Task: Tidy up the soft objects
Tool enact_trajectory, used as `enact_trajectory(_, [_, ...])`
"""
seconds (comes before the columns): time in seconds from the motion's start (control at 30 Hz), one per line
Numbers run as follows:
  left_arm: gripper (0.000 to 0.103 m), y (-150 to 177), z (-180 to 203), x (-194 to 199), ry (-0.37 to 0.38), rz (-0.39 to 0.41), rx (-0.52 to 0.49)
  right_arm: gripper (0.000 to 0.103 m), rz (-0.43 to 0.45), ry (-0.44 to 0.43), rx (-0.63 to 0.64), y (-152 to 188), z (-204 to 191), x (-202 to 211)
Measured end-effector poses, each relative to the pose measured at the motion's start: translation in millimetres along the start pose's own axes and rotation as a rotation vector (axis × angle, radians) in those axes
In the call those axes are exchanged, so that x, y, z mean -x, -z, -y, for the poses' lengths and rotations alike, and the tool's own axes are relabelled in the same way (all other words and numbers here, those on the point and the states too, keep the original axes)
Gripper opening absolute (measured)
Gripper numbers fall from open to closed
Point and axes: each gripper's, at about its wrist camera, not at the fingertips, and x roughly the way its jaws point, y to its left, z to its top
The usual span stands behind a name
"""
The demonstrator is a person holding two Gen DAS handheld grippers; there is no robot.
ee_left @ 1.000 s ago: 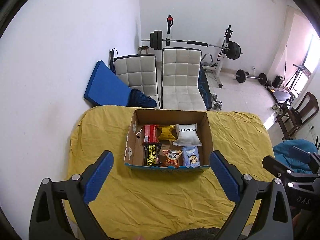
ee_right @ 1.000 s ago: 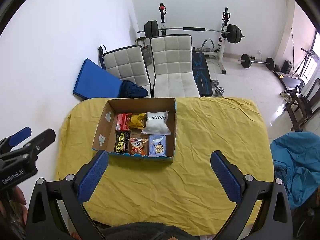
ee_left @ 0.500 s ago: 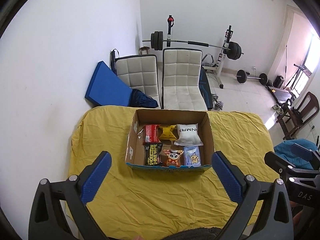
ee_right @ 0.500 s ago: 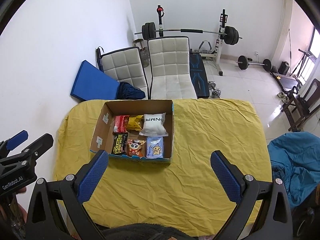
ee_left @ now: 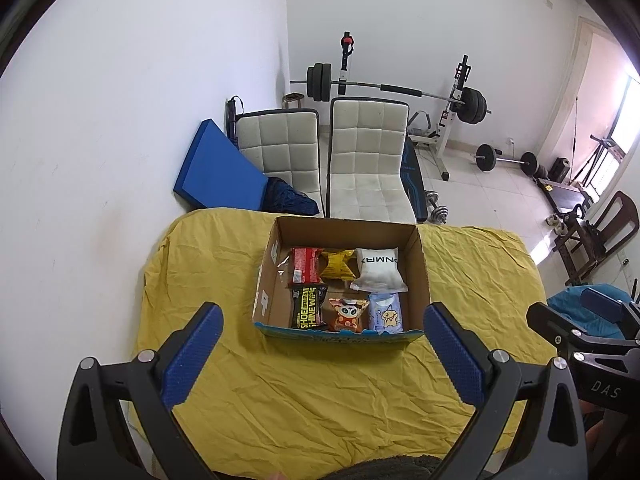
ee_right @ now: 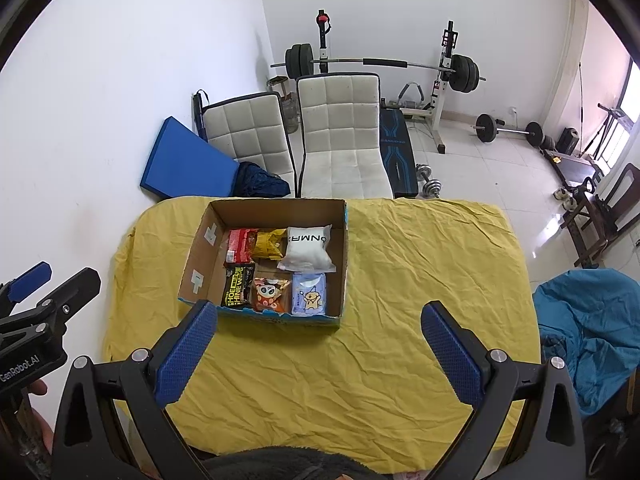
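A cardboard box (ee_left: 420, 268) (ee_right: 200, 248) stands on a table with a yellow cloth (ee_left: 320, 392) (ee_right: 400, 280). In it lie several soft packets: a red one (ee_left: 305, 265), a yellow one (ee_left: 338, 264), a white pouch (ee_left: 378, 274) (ee_right: 307, 250), a black wipes pack (ee_left: 307, 306), an orange panda packet (ee_left: 347, 314) (ee_right: 269, 294) and a light blue pack (ee_left: 385, 312) (ee_right: 309, 294). My left gripper (ee_left: 322, 356) is open and empty, held high above the table in front of the box. My right gripper (ee_right: 318, 354) is open and empty, to the right of the box.
Two white padded chairs (ee_left: 368, 160) stand behind the table, with a blue mat (ee_left: 216, 172) against the wall. A barbell rack (ee_left: 400, 92) and weights stand farther back. A blue cloth heap (ee_right: 588, 328) lies right of the table.
Both grippers have pulled back and up a little, so the box and table look slightly farther away. The packets in the box have not moved.
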Motion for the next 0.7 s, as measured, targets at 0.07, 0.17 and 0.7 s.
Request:
enact_trajectory(0.07, [0.103,-0.6,-0.4,-0.2,-0.004,0.002,-0.002,0.103,-0.001,0.000,-0.001,0.6,0.7,-0.1])
enact_trajectory(0.17, [0.103,0.9,1.7,0.6,-0.008,-0.001,-0.004,0.103,0.001,0.001,0.004,0.8,-0.2,-0.3])
enact_trajectory(0.7, [0.103,8.4,7.9,-7.0,-0.012,-0.025,0.009,0.103,-0.002,0.024,-0.025,5.2,10.6,-2.8])
